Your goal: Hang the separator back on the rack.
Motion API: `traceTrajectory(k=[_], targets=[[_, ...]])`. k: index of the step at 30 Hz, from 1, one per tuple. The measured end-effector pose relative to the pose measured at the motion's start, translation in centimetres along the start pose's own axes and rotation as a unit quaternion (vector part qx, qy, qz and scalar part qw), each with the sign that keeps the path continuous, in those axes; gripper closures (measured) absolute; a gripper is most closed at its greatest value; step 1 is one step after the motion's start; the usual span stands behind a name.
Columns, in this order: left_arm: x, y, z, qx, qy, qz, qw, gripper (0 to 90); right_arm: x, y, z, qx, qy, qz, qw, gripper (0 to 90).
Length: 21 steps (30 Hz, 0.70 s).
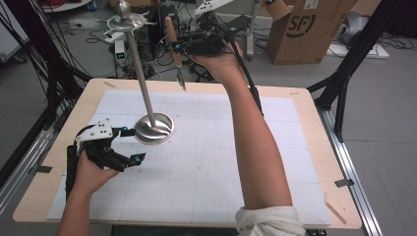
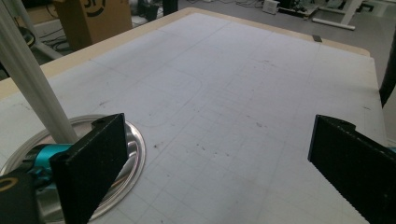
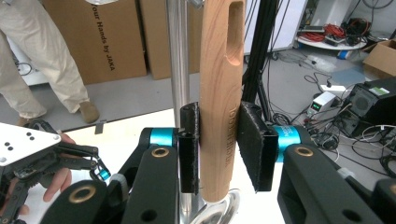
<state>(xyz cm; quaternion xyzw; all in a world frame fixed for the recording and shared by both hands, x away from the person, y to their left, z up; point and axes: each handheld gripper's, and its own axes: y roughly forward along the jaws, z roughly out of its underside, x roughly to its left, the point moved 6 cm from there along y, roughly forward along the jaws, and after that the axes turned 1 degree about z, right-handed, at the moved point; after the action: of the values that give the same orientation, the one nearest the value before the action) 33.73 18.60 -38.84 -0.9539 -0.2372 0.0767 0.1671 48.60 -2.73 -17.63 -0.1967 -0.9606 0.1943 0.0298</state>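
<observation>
Right gripper [image 3: 218, 149] clamped on wooden handle [image 3: 222, 98], raised beside stand pole [image 1: 141, 81]; blade, apparently a knife's, hanging below. Left gripper [image 1: 129, 144] wide open, one jaw just beside stand base [image 1: 164, 129].

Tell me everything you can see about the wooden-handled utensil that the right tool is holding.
The wooden-handled utensil has a light, grained wooden handle with an oblong hanging slot near its end and faint lettering I cannot read. A slim metal part points down from the handle. It hangs almost upright, in the air above the table's far edge, close to the metal stand's pole. The right tool is shut on the handle; nothing else touches it.
</observation>
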Motion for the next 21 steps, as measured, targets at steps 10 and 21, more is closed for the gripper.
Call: traceTrajectory(k=[10,21], targets=[[0.0,0.0,0.1,0.002,0.0,-0.002,1.0,5.7,-0.1,0.9,-0.6,0.009,-0.005,0.004,0.9999,70.5],[0.0,-0.1,0.1,0.0,-0.001,-0.001,1.0,5.7,0.4,2.0,-1.4,0.014,-0.008,0.008,0.9998,70.4]])
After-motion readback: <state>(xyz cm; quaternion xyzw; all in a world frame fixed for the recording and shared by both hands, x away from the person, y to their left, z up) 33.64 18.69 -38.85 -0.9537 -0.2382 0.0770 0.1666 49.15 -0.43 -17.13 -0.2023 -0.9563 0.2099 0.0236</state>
